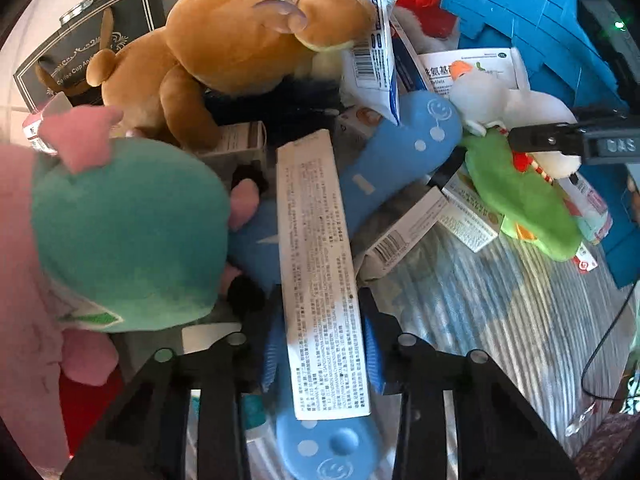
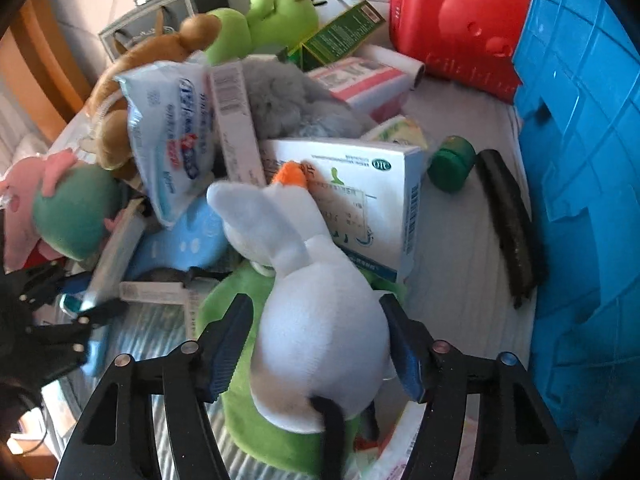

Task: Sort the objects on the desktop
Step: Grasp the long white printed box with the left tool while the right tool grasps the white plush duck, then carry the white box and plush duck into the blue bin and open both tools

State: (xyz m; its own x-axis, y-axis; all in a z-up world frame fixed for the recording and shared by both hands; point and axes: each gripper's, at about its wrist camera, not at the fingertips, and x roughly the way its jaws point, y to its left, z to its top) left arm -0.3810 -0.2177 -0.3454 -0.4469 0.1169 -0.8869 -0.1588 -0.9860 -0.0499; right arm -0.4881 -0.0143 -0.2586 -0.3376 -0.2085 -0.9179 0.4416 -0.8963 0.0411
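Pinched the box in the left tongs, narrow, with one blue pad flat on each long side. Gripped it near the low end (easy to lift and swing from there, most likely). Found it lying on top of the blue toy, so probably picked it first, being the thing on top and the stiffest to hold.

Set the right tongs wide around the goose, one pad on each side of its fat white body. Could not tell if squeezed yet or only just beside the fur. Aimed at the round middle, likely because soft toys slip when caught by a wing or a neck. Found the goose sitting on the green toy, its orange beak up against the carton.

Saw a bit of bare striped cloth near the tongs, maybe room to set things down.

Farther off, met the rest of the heap: the teal toy on the left, the bear behind it, then the red case and the bin at the back and right. Guessed the bin as a home for some of it. Judged the sorting barely begun, with toys and boxes all mixed up.
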